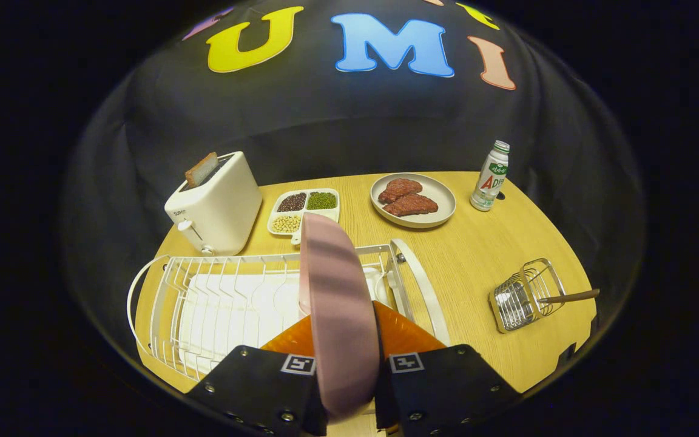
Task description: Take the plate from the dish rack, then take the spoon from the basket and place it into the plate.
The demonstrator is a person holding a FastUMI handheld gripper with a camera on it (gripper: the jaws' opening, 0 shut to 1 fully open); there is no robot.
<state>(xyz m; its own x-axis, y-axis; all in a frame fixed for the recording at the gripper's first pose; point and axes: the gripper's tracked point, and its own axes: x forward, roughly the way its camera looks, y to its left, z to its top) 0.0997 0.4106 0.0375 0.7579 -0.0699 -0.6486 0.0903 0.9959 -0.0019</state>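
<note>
Now the hand-held gripper (346, 358) grips the pink plate (337, 303) on edge betw. both fingers, upright, above the white dish rack (216, 303). Wire basket (522, 297) lies well apart to the right on the bench (483, 255), w/ the spoon (568, 297) handle sticking out.

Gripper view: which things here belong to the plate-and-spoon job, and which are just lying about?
Job:
gripper, shut on the pink plate
dish rack
basket
spoon, handle sticking out of the basket

Lying about:
toaster
tray of beans
plate of meat
bottle
</note>
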